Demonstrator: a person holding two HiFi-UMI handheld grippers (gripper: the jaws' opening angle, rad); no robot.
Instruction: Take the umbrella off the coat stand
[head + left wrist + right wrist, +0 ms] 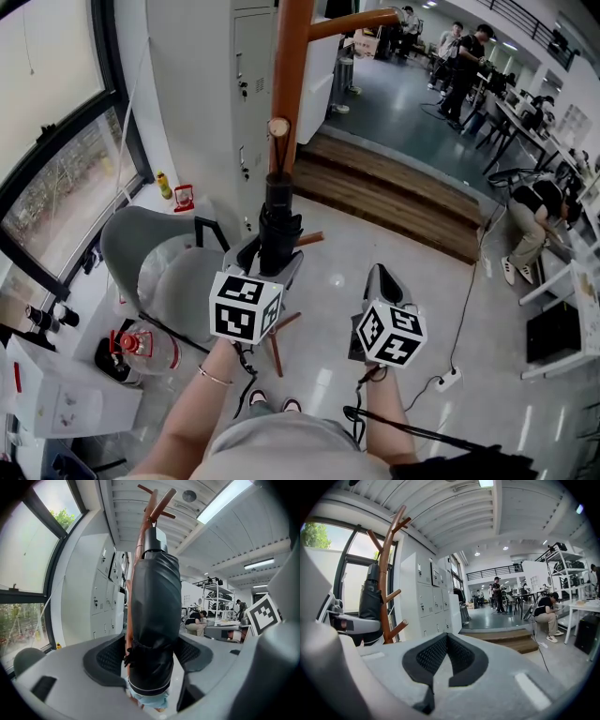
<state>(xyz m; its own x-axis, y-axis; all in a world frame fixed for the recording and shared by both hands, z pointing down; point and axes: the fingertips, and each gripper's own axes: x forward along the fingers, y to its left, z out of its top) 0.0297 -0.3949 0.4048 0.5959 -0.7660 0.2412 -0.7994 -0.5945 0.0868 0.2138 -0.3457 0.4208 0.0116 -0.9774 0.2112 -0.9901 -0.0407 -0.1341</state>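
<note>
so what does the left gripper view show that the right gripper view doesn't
Only the left gripper view: the left gripper shut on the folded black umbrella, seen close, pads against both its sides. Only the right gripper view: the right gripper shut and empty, plus the wooden steps. Both: the coat stand, the umbrella beside its pole, the grey lockers and the window.

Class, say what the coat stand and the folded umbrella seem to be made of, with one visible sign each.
Coat stand: probably wood with a smooth reddish-brown finish; one peg has a pale, bare cut end.
Umbrella: black fabric, likely synthetic, judging by its slight sheen and soft creases.
</note>
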